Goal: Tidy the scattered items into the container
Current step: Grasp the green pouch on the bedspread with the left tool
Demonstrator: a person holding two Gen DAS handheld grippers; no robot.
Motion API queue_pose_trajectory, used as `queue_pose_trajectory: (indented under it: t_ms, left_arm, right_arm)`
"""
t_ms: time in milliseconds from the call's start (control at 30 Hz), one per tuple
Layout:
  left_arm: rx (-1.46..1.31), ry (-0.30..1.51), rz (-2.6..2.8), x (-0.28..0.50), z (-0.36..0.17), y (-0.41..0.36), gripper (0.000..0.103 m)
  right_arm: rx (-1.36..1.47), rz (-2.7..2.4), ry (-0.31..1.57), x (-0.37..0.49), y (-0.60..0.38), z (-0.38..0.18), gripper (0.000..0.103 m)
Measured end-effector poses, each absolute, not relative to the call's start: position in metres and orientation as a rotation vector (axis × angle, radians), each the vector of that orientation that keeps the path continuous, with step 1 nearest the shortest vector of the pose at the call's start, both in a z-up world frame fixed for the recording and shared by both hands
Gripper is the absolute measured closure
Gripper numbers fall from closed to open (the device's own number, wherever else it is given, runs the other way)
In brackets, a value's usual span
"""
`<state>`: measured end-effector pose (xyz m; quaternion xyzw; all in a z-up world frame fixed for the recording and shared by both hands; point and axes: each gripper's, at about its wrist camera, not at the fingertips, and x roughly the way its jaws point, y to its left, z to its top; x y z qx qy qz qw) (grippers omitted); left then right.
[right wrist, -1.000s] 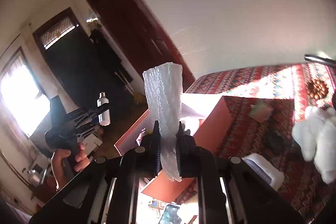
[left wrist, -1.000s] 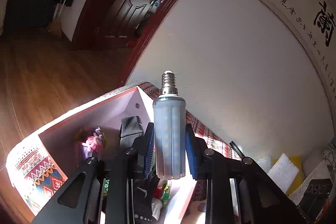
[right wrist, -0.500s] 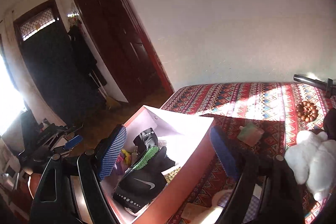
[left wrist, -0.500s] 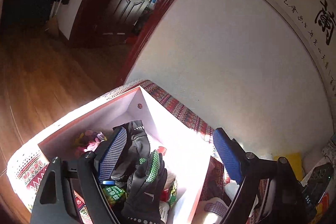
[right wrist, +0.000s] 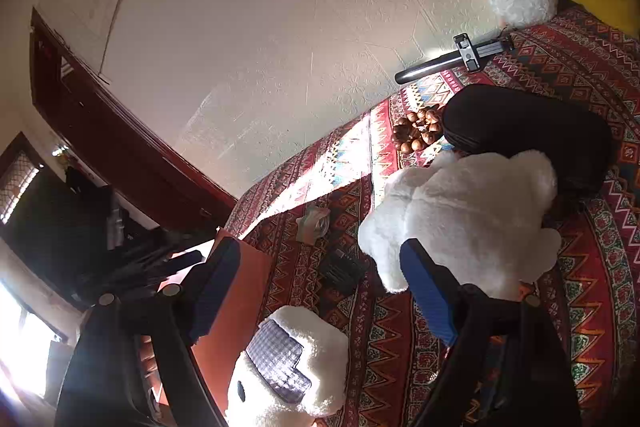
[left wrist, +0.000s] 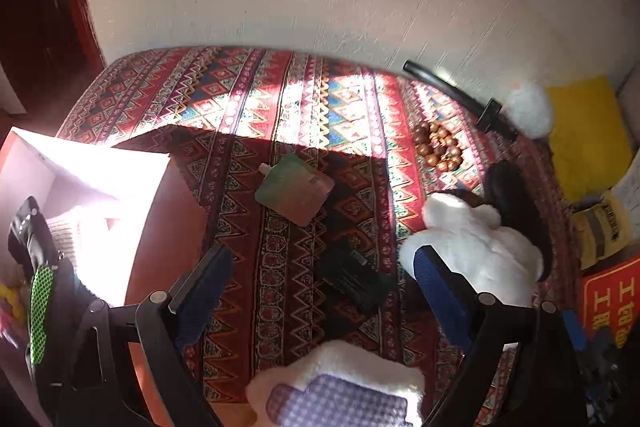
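The container is a red-brown box (left wrist: 160, 227) with a white inside at the left, holding a black-and-green glove (left wrist: 40, 291) and other items. My left gripper (left wrist: 320, 283) hangs over the patterned cloth, its jaws opening with nothing between them. Just below it lies a small black object (left wrist: 352, 279), beyond it a green-brown pouch (left wrist: 294, 189). My right gripper (right wrist: 320, 287) stands open and empty over the same black object (right wrist: 342, 269), with the box wall (right wrist: 236, 307) at its left finger. A white plush toy (right wrist: 460, 219) lies against its right finger.
Wooden beads (left wrist: 438, 147), a black pouch (right wrist: 528, 131), a black rod (left wrist: 452, 91) and a white fluffy ball (left wrist: 528, 109) lie towards the wall. A white plush slipper with a purple checked patch (left wrist: 336, 387) sits near the front. A yellow cushion (left wrist: 584, 135) is at the right.
A second ago the left gripper held a light bulb and the right a strip of bubble wrap over the box. Both opened, the items are gone, and both swung right over the cloth.
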<state>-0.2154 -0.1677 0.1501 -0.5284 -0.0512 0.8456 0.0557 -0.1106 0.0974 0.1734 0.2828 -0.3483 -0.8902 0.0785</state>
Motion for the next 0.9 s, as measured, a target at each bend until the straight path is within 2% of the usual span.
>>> queue_pose_trajectory:
  t_ms: [133,300,333,400,433,500,533,633,667,700,733,767,833,900]
  left_arm:
    - [-1.890,0.046,2.498,-0.283,0.077,-0.148,0.011]
    - [-2.000,0.066,2.455,-0.330,0.022,-0.157,0.010]
    - [-2.003,0.074,2.449,-0.336,0.015,-0.157,0.007]
    - [-1.944,0.059,2.480,-0.339,0.012,-0.158,0.005]
    - [-1.924,0.056,2.488,-0.339,0.012,-0.157,0.011]
    - [-1.901,0.051,2.498,-0.336,0.016,-0.157,0.012]
    - [-1.897,0.051,2.500,-0.331,0.019,-0.157,0.016]
    - [-1.889,-0.051,2.481,-0.309,0.032,-0.161,0.019]
    - [-1.867,-0.073,2.476,-0.298,0.042,-0.161,0.024]
    - [-1.839,-0.092,2.463,-0.286,0.054,-0.160,0.063]
    - [-1.818,-0.123,2.456,-0.272,0.068,-0.162,0.087]
    - [-1.782,-0.146,2.470,-0.257,0.084,-0.165,0.087]
    - [-1.676,-0.251,2.478,-0.223,0.119,-0.178,0.093]
    - [-1.560,-0.359,2.487,-0.199,0.157,-0.193,0.093]
  right_arm:
    - [0.808,-2.628,-1.087,-0.114,0.115,0.170,0.020]
    - [0.847,-2.566,-1.172,-0.127,0.131,0.145,0.020]
    - [0.849,-2.548,-1.196,-0.129,0.134,0.140,0.020]
    - [0.847,-2.520,-1.228,-0.131,0.139,0.134,0.020]
    - [0.850,-2.513,-1.234,-0.132,0.139,0.133,0.020]
    - [0.852,-2.515,-1.223,-0.133,0.138,0.133,0.020]
    - [0.856,-2.518,-1.209,-0.133,0.136,0.134,0.020]
    - [0.874,-2.534,-1.165,-0.134,0.129,0.136,0.020]
    - [0.882,-2.542,-1.141,-0.135,0.126,0.138,0.020]
    - [0.888,-2.549,-1.113,-0.135,0.122,0.139,0.020]
    - [0.892,-2.556,-1.086,-0.135,0.117,0.141,0.020]
    - [0.896,-2.558,-1.063,-0.135,0.111,0.143,0.021]
    - [0.910,-2.545,-1.016,-0.136,0.098,0.144,0.022]
    - [0.933,-2.534,-0.967,-0.137,0.083,0.143,0.024]
